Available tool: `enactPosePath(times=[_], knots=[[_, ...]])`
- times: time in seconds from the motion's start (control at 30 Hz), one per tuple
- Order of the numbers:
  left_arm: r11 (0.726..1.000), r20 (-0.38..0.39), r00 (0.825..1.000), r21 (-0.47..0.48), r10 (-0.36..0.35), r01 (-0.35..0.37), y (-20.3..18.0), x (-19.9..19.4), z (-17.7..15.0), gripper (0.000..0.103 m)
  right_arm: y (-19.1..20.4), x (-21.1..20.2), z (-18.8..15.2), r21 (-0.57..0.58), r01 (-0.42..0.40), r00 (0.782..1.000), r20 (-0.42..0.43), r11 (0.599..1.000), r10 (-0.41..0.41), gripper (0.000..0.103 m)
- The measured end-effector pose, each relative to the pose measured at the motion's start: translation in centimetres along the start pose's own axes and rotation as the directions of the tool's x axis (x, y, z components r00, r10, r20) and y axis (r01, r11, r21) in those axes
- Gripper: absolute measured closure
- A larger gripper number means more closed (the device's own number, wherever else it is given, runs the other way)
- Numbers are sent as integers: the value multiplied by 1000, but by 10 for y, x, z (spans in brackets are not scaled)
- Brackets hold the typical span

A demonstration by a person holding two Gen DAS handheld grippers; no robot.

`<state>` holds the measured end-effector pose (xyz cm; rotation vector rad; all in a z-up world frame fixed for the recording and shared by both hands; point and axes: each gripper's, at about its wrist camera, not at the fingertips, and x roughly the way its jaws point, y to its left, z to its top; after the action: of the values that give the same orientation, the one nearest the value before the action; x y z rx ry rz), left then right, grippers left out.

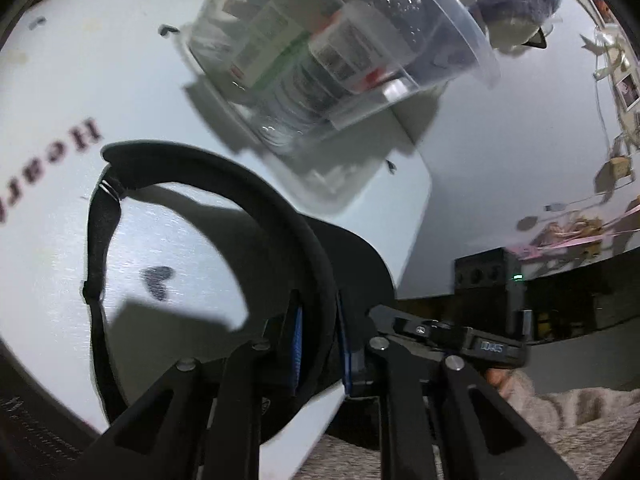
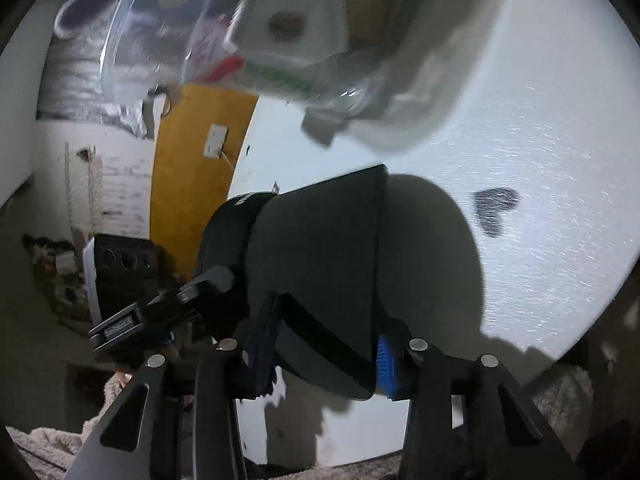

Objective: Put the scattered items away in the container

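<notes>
Both jaws clamped on one black sleep mask (image 2: 320,264): left gripper (image 1: 320,344) nipping the padded rim, right gripper (image 2: 320,356) across the body; probably gripped from both sides to keep floppy fabric and loose strap (image 1: 96,264) controlled; clear container (image 1: 340,60), already holding boxes, just beyond on white table (image 1: 60,120).

Clear container (image 1: 344,60) motion-blurred, its packed contents' labels illegible
</notes>
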<state>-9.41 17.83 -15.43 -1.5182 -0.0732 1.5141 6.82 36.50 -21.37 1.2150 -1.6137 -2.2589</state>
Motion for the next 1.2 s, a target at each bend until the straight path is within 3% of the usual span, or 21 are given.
enactPosePath(times=[0.13, 0.27, 0.43, 0.5, 0.63, 0.8, 0.93, 1.07, 1.2], knots=[[1000, 101, 994, -4, -30, 30, -11, -34, 2, 88, 36, -5, 5, -76, -16, 1000, -3, 997, 16, 70], [998, 202, 977, 1, -67, 68, -26, -70, 7, 88, 80, -21, 17, -162, -50, 999, 15, 985, 53, 72], [993, 345, 932, 85, -109, 84, -71, -127, 29, 88, 144, -52, 41, -281, -108, 989, 66, 954, 131, 73], [989, 384, 915, 123, -125, 83, -94, -144, 44, 87, 168, -67, 52, -318, -171, 974, 84, 933, 208, 75], [976, 419, 889, 185, -186, 118, -121, -166, 65, 87, 210, -98, 71, -417, -202, 955, 116, 886, 272, 81], [962, 434, 870, 232, -234, 143, -148, -177, 93, 87, 238, -132, 95, -491, -217, 938, 136, 844, 320, 87], [942, 451, 848, 297, -279, 152, -181, -179, 128, 87, 259, -160, 125, -567, -183, 920, 188, 803, 343, 87], [920, 472, 828, 372, -304, 127, -226, -176, 173, 87, 264, -189, 166, -605, -158, 882, 269, 780, 387, 87], [906, 474, 824, 409, -309, 105, -261, -162, 226, 87, 252, -213, 202, -621, -124, 844, 345, 774, 411, 87]])
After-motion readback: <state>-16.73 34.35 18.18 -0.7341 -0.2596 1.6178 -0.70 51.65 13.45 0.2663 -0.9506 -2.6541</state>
